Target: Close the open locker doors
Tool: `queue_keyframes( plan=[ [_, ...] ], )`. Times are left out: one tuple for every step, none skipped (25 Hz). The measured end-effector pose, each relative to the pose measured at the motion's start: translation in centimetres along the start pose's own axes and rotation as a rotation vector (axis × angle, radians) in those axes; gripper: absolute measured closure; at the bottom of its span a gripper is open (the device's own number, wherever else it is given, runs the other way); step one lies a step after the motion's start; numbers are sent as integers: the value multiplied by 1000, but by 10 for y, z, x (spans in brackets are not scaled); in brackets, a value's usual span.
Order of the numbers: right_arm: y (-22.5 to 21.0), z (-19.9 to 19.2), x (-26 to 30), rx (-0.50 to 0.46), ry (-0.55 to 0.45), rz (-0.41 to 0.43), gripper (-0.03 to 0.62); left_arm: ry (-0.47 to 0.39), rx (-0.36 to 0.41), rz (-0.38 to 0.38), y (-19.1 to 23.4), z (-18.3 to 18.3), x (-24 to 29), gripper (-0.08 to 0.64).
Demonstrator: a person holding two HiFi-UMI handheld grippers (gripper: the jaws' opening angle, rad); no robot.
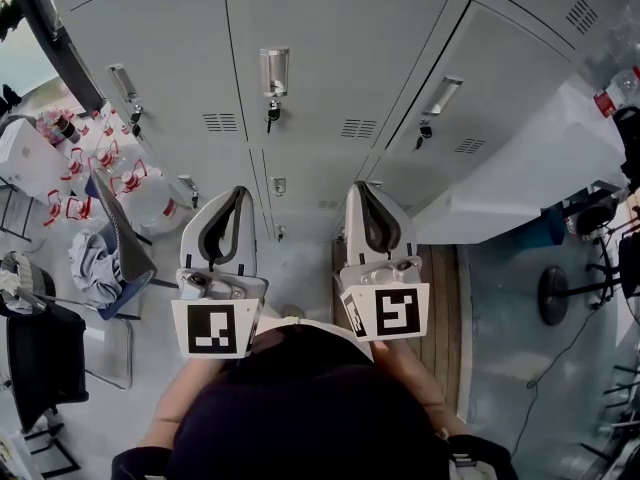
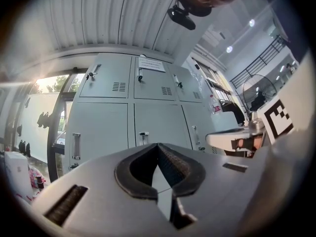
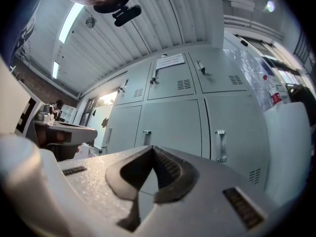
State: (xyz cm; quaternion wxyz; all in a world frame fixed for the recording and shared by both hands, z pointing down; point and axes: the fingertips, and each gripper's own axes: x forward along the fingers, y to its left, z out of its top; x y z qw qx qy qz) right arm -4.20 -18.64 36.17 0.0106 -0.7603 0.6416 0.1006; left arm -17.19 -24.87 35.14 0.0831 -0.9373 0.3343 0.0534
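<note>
The left gripper [image 1: 237,196] and the right gripper [image 1: 363,190] are both squeezed shut and hold nothing. Right in front of them stand the grey locker doors [image 1: 330,28]. The doors are tall and upright, lie flat shut, and face the grippers.

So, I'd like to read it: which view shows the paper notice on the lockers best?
Left gripper view: the paper notice faces the camera nearly square on an upper door. Right gripper view shows it tilted; head view doesn't show it.

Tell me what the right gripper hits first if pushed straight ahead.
Likely the closed lower middle locker door, near its handle. Nothing shows between the shut right gripper and that door, though depth is hard to judge.
</note>
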Motion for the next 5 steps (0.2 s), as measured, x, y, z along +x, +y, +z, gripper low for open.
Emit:
queue_keyframes(
  plan=[
    [-1, 0, -1, -2, 1, 1, 592, -4, 1, -1, -1, 1, 1, 558],
    [-2, 0, -1, -4, 2, 1, 592, -7, 1, -2, -2, 2, 2, 558],
    [-4, -1, -2, -5, 4, 0, 592, -9, 0, -3, -4, 2, 3, 558],
    [-5, -1, -2, -6, 5, 0, 592, -10, -1, -4, -5, 3, 3, 558],
    [-6, -2, -3, -7, 6, -1, 592, -11, -2, -5, -7, 3, 4, 558]
  ],
)
